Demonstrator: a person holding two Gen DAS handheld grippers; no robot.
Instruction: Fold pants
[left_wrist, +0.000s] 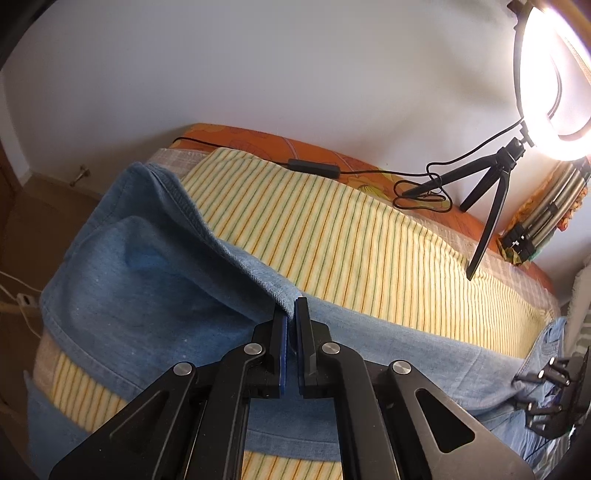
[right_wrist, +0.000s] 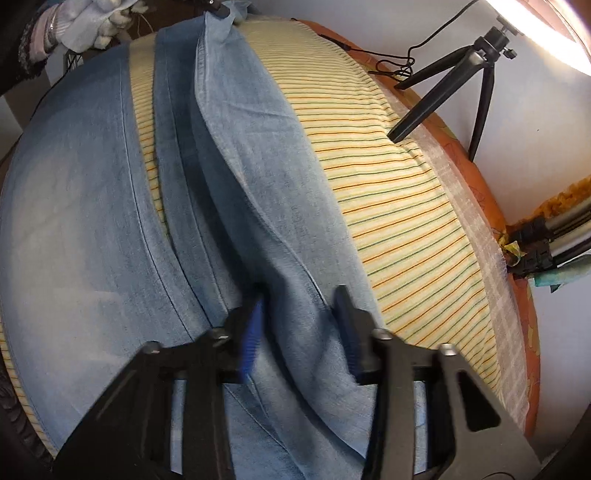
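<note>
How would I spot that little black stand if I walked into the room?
Find the bed with the striped yellow sheet. At its far edge by the white wall, a small black tripod stands with one leg on the sheet, holding a glowing ring light. Unlike the folded silver tripod beside it, it is spread open.

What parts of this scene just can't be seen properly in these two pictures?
- Right gripper: its jaws are motion-blurred in the right wrist view, so contact with the pants is unclear.
- Ring light: glare washes it out, and the frame edge cuts it off in the left wrist view.
- Pants waist: hidden beneath the right gripper's arms.
- Gloved hand: cropped at the top edge.
</note>
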